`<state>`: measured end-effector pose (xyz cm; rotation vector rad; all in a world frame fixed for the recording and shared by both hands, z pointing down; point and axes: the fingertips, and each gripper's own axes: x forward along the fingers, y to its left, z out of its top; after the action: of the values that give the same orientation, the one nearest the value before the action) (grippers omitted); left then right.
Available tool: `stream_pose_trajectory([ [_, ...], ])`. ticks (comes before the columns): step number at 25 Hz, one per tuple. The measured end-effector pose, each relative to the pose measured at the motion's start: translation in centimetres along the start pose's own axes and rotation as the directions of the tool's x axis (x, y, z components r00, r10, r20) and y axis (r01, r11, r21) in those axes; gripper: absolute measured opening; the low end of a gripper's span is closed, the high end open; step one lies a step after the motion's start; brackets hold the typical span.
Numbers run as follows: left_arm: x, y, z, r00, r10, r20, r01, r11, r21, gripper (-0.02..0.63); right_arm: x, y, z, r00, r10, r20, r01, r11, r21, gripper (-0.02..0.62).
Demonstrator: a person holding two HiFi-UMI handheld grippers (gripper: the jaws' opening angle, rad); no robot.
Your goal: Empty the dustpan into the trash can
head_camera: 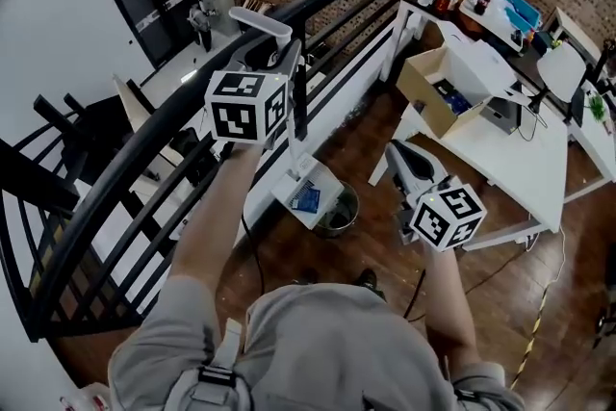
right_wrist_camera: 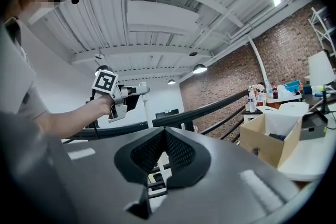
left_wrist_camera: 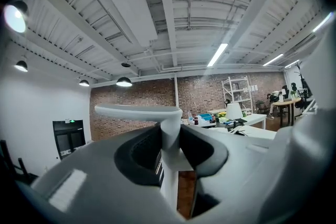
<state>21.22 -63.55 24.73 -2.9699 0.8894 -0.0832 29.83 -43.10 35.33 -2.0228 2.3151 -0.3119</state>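
Observation:
In the head view a white long-handled dustpan (head_camera: 303, 194) hangs upright above the wooden floor, with something blue lying in its pan. My left gripper (head_camera: 286, 63) is shut on its white pole (left_wrist_camera: 169, 139), just under the flat top grip (left_wrist_camera: 136, 110). A round dark trash can (head_camera: 339, 212) stands on the floor directly beside the pan, to its right. My right gripper (head_camera: 399, 151) is held level to the right of the can, its jaws (right_wrist_camera: 165, 136) closed with nothing between them. The right gripper view also shows the left gripper (right_wrist_camera: 118, 96) on the pole.
A black stair railing (head_camera: 192, 91) runs diagonally just beyond the dustpan. White tables (head_camera: 510, 149) stand at the right, one with an open cardboard box (head_camera: 438, 87) on it. Cables (head_camera: 539, 303) lie on the wooden floor.

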Motion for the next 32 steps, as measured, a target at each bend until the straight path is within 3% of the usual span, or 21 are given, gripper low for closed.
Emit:
stream_pose_trajectory([
  [7, 4.5, -0.9, -2.2, 0.998, -0.006, -0.063, 0.008, 0.999, 0.033, 0.115, 0.3, -3.9, 0.4, 1.0, 0.002, -0.022, -0.002, 1.0, 0.006, -0.002],
  [14, 6.9, -4.5, -3.0, 0.995, -0.063, -0.082, 0.072, 0.99, 0.119, 0.115, 0.3, -6.0, -0.2, 0.999, -0.002, -0.038, 0.003, 0.999, 0.033, -0.002],
  [25, 5.3, -10.6, -3.0, 0.991, -0.126, -0.054, 0.134, 0.974, 0.181, 0.115, -1.4, -7.0, 0.0, 0.999, 0.012, -0.031, -0.011, 0.999, 0.033, -0.002],
  [32, 3.4, -14.9, -3.1, 0.991, -0.121, -0.049, 0.129, 0.967, 0.22, 0.114, -3.8, -7.7, -0.3, 0.997, 0.072, -0.035, -0.071, 0.997, 0.032, -0.002],
])
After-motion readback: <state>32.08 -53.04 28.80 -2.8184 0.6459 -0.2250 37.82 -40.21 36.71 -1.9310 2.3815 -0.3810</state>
